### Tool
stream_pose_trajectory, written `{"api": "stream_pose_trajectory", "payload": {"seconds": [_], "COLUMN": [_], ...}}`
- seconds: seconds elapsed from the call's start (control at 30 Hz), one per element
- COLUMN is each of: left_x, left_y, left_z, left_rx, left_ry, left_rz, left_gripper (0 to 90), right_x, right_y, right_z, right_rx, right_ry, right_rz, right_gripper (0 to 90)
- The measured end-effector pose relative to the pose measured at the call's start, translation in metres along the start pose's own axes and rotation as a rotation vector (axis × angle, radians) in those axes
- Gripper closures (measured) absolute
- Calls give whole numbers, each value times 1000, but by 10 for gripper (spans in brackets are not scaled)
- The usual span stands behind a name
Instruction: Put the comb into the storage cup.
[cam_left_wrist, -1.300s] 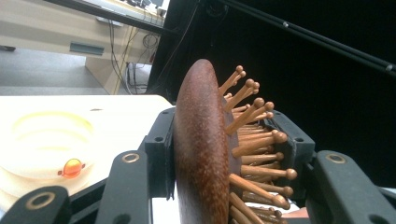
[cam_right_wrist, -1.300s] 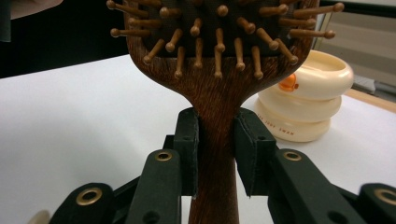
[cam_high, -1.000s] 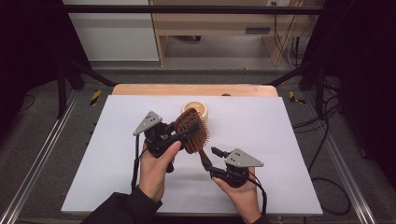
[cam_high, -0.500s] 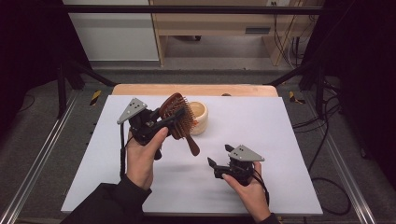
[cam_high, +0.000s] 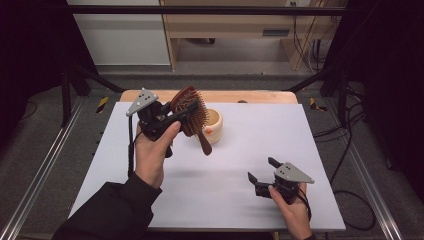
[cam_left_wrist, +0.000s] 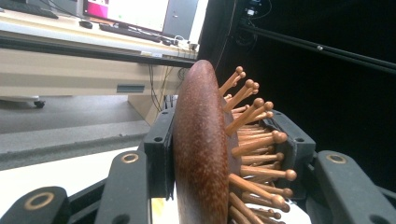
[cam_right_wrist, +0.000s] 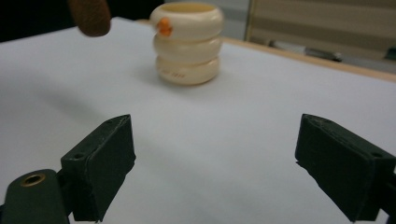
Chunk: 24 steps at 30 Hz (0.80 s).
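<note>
- In the high view, nearest the person, the right gripper (cam_high: 261, 170) is hovering low over the white table (cam_high: 310, 145) at its right front, its jaws standing apart with nothing between them; they have just been opening.
- The right gripper view is giving what the high view cannot: the two black pads (cam_right_wrist: 100, 163) are sitting wide of each other over bare white surface, and the gap between them is looking straight at a cream ringed cup (cam_right_wrist: 187, 42) with an orange mark near its rim.
- Farther back and to the left, the left gripper (cam_high: 175, 116) is being held up above the table, clamped on the head of a wooden hairbrush (cam_high: 192, 112), whose handle is hanging down toward the cup (cam_high: 215, 125).
- The left gripper view is showing the grip close up: one pad is pressing the hairbrush's (cam_left_wrist: 201, 149) smooth brown back, the other is sitting among the ball-tipped wooden pins (cam_left_wrist: 261, 140).
- In the right gripper view, the brush's handle tip (cam_right_wrist: 89, 16) is hanging at the top left, beside the cup.
</note>
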<state>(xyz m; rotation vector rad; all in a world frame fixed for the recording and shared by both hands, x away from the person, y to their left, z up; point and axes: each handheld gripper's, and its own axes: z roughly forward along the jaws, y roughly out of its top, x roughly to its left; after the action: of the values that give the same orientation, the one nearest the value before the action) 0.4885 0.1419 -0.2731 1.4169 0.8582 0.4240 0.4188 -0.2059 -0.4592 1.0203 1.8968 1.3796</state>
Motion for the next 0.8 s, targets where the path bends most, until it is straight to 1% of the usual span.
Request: {"api": "stream_pose_trajectory", "payload": {"seconds": [0.03, 0.07, 0.13, 0.2, 0.27, 0.43, 0.5, 0.57, 0.63, 0.7, 0.73, 0.8], "left_x": [0, 0, 0, 1, 3, 9, 10, 11, 12, 14, 15, 18], "left_y": [3, 5, 9, 14, 18, 23, 25, 27, 31, 33, 35, 38], "left_z": [2, 3, 5, 8, 10, 18, 21, 25, 29, 33, 35, 41], "left_rx": [-3, -8, -16, -21, -26, -27, -31, -36, -42, -51, -53, -54], "left_ry": [-2, -2, -1, 4, 10, 17, 22, 25, 46, 62, 65, 67], "left_rz": [-1, -4, -6, -6, -5, -14, -15, -14, -1, 8, 6, -2], "left_gripper": [496, 496, 495, 495, 495, 495, 495, 495, 495, 495, 495, 495], "right_x": [-1, -2, -3, -4, -4, -5, -5, -5, -6, -7, -7, -8], "right_y": [-2, -3, -3, -4, -5, -4, -4, -4, -4, -3, -3, -3], "right_z": [-1, -2, -2, -1, -1, -1, -1, -2, -3, -5, -6, -7], "right_rx": [-33, -44, -41, -41, -39, -54, -61, -67, -70, -85, -94, -96], "right_ry": [-26, -29, -31, -29, -31, -36, -39, -40, -42, -50, -49, -51], "right_rz": [12, 12, 5, 20, 21, 40, 44, 36, 35, 28, 35, 32], "right_gripper": [131, 136, 133, 133, 125, 98, 97, 94, 94, 94, 93, 89]}}
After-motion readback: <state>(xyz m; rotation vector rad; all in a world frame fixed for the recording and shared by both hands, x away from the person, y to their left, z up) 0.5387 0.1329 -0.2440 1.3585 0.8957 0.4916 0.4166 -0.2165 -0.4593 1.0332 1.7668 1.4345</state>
